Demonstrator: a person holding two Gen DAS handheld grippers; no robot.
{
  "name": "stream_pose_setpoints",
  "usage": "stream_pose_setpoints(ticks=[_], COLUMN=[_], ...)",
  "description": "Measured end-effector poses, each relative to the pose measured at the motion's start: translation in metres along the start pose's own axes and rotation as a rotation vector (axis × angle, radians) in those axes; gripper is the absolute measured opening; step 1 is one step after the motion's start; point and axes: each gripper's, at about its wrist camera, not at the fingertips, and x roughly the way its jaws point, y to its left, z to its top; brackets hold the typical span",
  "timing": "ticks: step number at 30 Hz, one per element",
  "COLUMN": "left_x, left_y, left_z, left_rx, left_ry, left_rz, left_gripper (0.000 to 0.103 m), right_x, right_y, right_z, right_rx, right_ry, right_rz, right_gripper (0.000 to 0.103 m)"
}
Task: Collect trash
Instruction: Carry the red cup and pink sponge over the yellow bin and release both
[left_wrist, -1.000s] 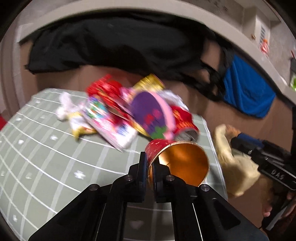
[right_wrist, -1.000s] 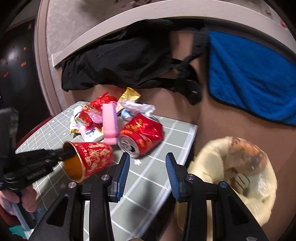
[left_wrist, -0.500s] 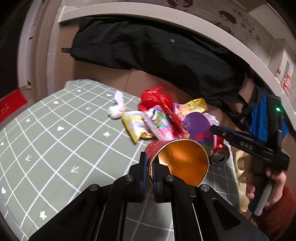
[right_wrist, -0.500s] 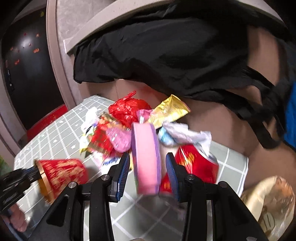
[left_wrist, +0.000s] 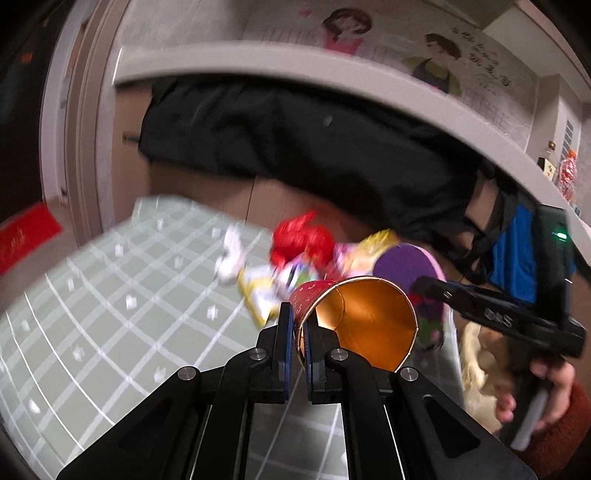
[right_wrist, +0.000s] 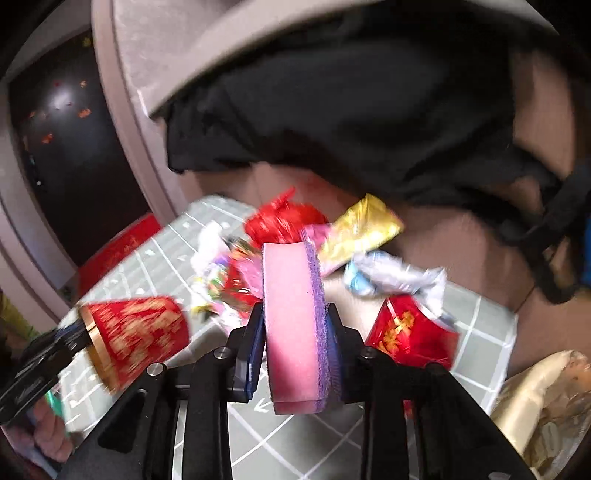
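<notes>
Left hand-held gripper (left_wrist: 298, 325) pinches cup (left_wrist: 365, 321) rim; right (right_wrist: 295, 343) closing on sponge (right_wrist: 293, 317) (blurred), above green gridded mat (left_wrist: 92, 314).

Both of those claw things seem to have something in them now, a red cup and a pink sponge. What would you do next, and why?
Probably finish squeezing, then lift. The right gripper is closing on the pink sponge, which sits between its fingers. The left gripper already pinches the red cup by its rim, and the yellowish bag waits at the table's right edge.

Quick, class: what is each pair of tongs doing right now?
Left tongs: shut on the rim of the red paper cup.
Right tongs: closing on the pink sponge, pads against its sides.
</notes>
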Motion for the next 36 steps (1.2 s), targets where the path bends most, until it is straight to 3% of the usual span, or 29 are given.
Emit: stream_pose_setpoints(ticks=[6, 12, 26, 36], left_x=[-0.026, -0.027, 0.009, 0.036], left_y=[-0.064, -0.127, -0.251, -0.304], left_z=[0.039, 0.046, 0.016, -0.008], left_rx=[0.119, 0.187, 0.262, 0.320], left_ry=[-0.149, -0.179, -0.081, -0.011], left_rz=[0.028, -0.030, -0.281, -0.363], left_gripper=[0.005, 0.005, 0.005, 0.005], right_x=[-0.081, -0.142, -0.229, -0.239], right_y=[-0.017, -0.057, -0.150, -0.184], right_z=[0.011, 0.002, -0.045, -0.070], right_rx=[-0.014, 0.016, 0.178, 0.238], right_ry=[-0.130, -0.190, -0.233, -0.226], right_rz=[-0.082, -0.193, -0.367, -0.423], right_gripper=[0.029, 0.029, 0.029, 0.029])
